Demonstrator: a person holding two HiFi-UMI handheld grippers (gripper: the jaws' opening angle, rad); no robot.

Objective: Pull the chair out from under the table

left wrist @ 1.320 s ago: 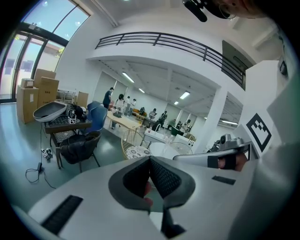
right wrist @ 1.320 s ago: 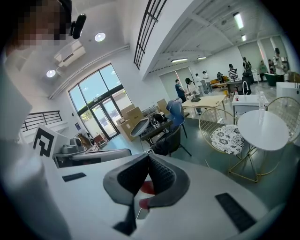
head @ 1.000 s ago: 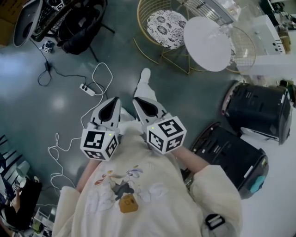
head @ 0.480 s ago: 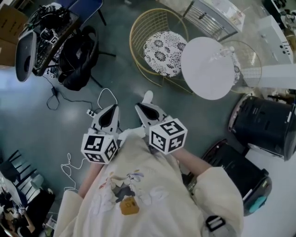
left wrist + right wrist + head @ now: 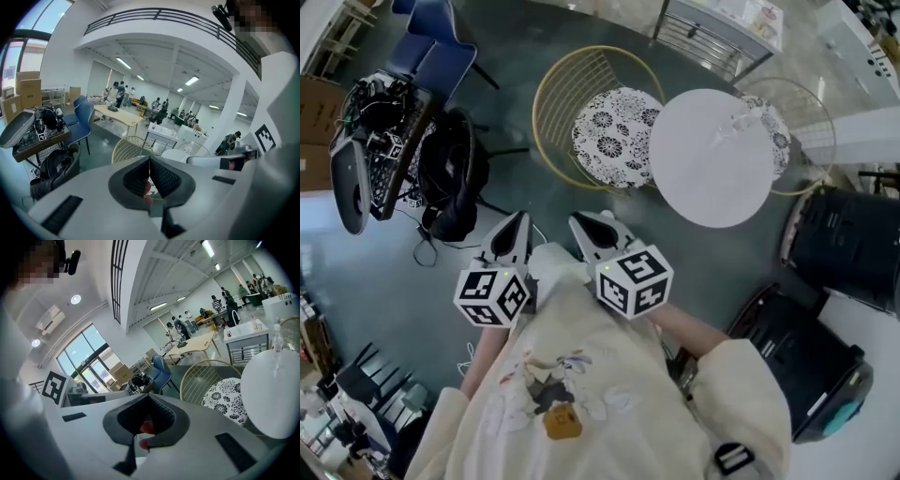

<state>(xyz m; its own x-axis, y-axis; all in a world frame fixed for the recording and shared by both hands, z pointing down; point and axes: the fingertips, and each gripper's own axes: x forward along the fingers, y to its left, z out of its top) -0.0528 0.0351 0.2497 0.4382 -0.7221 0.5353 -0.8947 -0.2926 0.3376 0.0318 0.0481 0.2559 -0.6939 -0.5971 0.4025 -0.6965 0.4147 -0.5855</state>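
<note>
The chair (image 5: 611,127) is a golden wire tub with a black-and-white flowered cushion. It stands just at the left of the round white surface (image 5: 712,155) in the head view. The right edge of its cushion is under the rim of this surface, and the rest of the seat is out in the open. A second wire chair (image 5: 802,112) of the same kind stands at the opposite side of the surface, with part of its cushion also under the rim. A clear bottle (image 5: 277,344) stands upright on the surface, near its far edge.

The left claw (image 5: 518,217) is below and left of the surface in the head view, well apart from the chair. Its jaws are pressed together and nothing is between them. The right claw (image 5: 577,223) is just beside it, a little nearer to the surface, and its jaws are also closed tight with nothing in them. Both claws point toward the chair and touch nothing. The person wears a cream sweater (image 5: 581,394) with a printed picture.

A black backpack (image 5: 450,183) lies on the floor far to the left of the surface, beyond the chair. Two blue chairs (image 5: 441,56) stand still further in that direction.
</note>
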